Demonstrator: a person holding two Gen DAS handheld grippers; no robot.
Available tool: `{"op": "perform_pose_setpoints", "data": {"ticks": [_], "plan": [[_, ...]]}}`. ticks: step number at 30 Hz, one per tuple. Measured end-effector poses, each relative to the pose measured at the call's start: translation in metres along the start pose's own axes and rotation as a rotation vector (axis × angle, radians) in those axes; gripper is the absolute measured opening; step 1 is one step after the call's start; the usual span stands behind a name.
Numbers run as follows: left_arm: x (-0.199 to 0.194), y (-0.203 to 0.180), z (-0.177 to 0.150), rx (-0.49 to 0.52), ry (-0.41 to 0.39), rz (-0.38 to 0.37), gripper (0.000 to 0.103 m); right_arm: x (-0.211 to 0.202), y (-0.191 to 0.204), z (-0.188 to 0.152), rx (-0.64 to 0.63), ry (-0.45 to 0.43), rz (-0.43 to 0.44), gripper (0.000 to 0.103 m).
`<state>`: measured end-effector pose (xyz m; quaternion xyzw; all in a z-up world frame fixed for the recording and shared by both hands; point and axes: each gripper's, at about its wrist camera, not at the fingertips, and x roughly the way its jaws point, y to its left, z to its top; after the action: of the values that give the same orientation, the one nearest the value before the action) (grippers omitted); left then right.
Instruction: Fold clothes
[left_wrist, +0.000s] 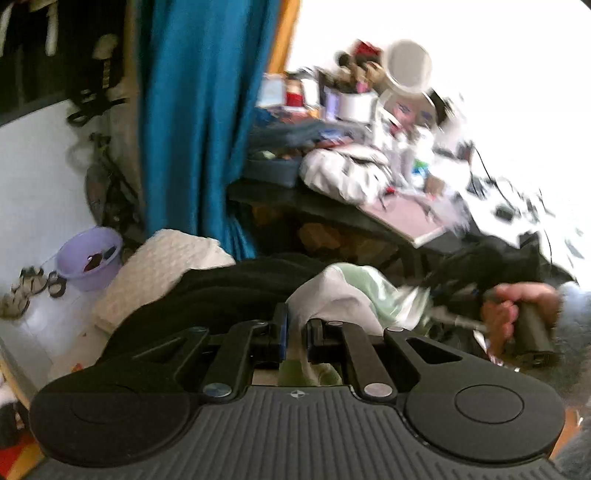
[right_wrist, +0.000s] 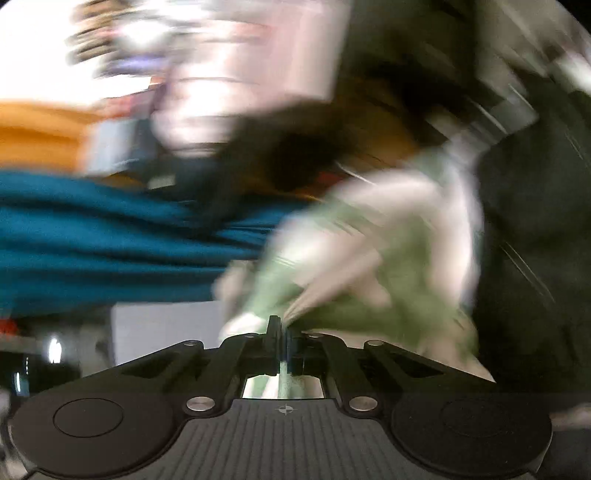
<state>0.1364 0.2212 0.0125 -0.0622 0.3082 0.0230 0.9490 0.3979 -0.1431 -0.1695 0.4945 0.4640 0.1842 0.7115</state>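
A pale green and white garment (left_wrist: 351, 291) hangs bunched between the two grippers. My left gripper (left_wrist: 297, 328) is shut on a fold of it, the cloth rising from between the fingers. In the right wrist view the same garment (right_wrist: 369, 266) streams away from my right gripper (right_wrist: 284, 332), whose jaws are pinched tight on its edge; that view is heavily blurred. In the left wrist view a hand (left_wrist: 517, 310) grips the right gripper's handle at the far right. A black garment (left_wrist: 221, 291) lies under the green one.
A white knitted cloth (left_wrist: 162, 266) lies left of the black garment. A teal curtain (left_wrist: 199, 122) hangs behind. A cluttered dark table (left_wrist: 332, 210) stands at the back right. A lilac basin (left_wrist: 90, 258) and sandals (left_wrist: 33, 284) sit on the floor at left.
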Motion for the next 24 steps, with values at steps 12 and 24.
{"op": "perform_pose_setpoints", "data": {"ticks": [12,24], "plan": [[-0.097,0.083,0.07,-0.123,-0.414,0.161,0.009,-0.057,0.27,-0.007,-0.538,-0.033,0.471,0.002],[-0.01,0.113,0.045,0.017,-0.182,0.263,0.014,0.037,0.286,-0.029,-0.596,-0.035,0.212,0.003]]}}
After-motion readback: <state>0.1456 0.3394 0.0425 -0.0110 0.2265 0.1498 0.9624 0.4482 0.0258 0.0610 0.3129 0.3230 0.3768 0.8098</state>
